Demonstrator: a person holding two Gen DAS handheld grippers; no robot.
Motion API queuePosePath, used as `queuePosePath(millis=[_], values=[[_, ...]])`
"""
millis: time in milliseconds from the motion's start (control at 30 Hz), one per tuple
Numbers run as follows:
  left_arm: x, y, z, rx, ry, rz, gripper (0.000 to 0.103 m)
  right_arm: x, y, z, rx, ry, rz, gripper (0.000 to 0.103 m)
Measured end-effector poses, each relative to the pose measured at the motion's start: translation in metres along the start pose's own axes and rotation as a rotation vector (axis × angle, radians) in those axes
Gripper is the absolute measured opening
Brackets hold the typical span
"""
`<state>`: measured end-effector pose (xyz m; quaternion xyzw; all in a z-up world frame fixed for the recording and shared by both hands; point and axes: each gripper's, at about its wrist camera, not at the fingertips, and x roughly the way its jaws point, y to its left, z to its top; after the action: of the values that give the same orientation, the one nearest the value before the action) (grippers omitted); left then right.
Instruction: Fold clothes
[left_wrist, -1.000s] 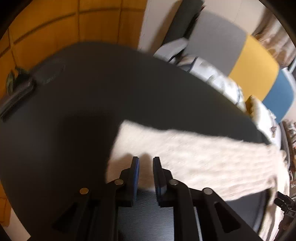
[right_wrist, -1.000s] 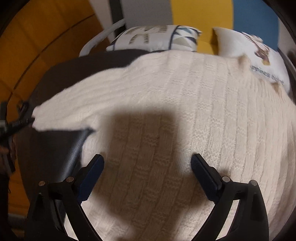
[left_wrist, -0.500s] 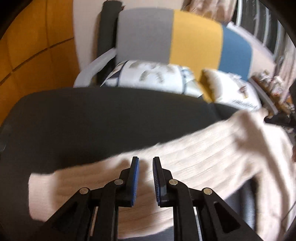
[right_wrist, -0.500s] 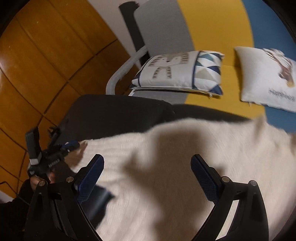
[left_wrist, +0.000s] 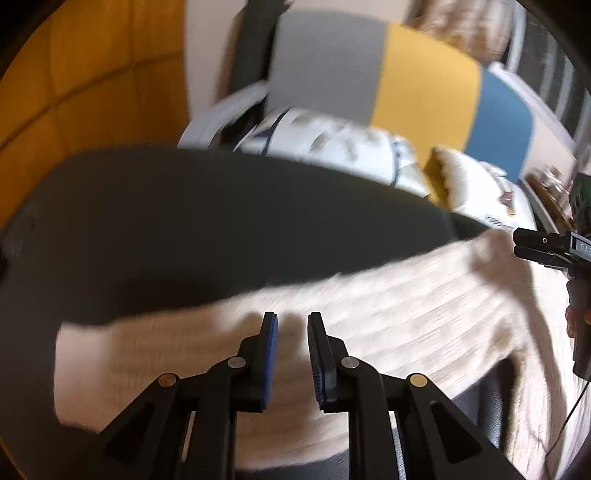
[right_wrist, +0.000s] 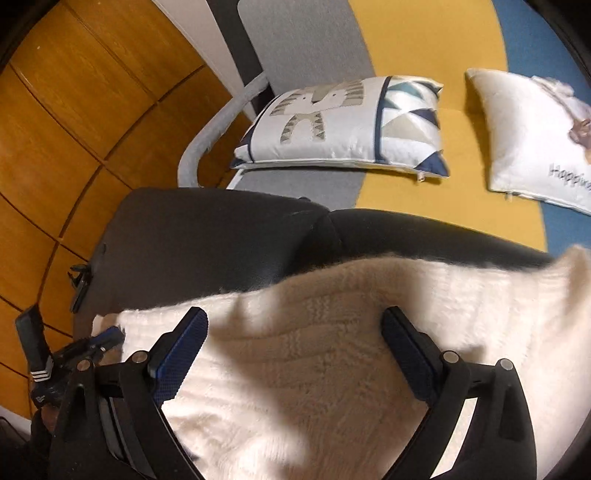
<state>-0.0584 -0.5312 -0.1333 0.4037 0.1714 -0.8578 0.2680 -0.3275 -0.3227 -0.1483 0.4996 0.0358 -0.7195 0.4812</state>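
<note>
The left gripper (left_wrist: 291, 328) has just been opening, a narrow gap over the cream ribbed knit sweater (left_wrist: 369, 306), nothing clamped. The right gripper (right_wrist: 293, 325) hangs wide apart above that knit on the dark round table (right_wrist: 207, 236).

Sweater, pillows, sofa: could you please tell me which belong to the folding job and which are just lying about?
Job:
- cream knit sweater
- black table
- left gripper
- right gripper

Lying about:
- zebra pillow
- white pillow
- sofa
</note>
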Motion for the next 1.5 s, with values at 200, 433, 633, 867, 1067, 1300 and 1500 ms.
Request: queuePosePath(millis=[200, 433, 633, 867, 1067, 1300, 1500], values=[[0.019, -0.008, -0.005, 0.013, 0.035, 0.050, 0.018, -0.020, -0.007, -0.031, 0.017, 0.044, -0.020, 0.097], [0.009, -0.007, 0.002, -0.074, 0.062, -0.006, 0.018, -0.021, -0.006, -0.042, 0.020, 0.034, -0.039, 0.097], [0.006, -0.025, 0.004, -0.008, 0.058, 0.070, 0.018, -0.070, 0.004, -0.072, -0.054, 0.025, -0.079, 0.097], [0.017, -0.016, 0.012, -0.136, 0.116, 0.056, 0.018, -0.072, -0.023, -0.129, -0.035, 0.086, -0.162, 0.097], [-0.045, -0.077, -0.002, -0.016, 0.008, -0.113, 0.018, -0.106, -0.010, -0.140, -0.021, 0.041, -0.117, 0.097], [-0.087, -0.182, -0.062, 0.137, 0.081, -0.367, 0.018, -0.150, -0.007, -0.209, 0.009, 0.078, -0.130, 0.097], [-0.094, -0.221, -0.135, 0.187, 0.158, -0.393, 0.018, -0.164, -0.027, -0.265, 0.111, 0.055, -0.155, 0.097]])
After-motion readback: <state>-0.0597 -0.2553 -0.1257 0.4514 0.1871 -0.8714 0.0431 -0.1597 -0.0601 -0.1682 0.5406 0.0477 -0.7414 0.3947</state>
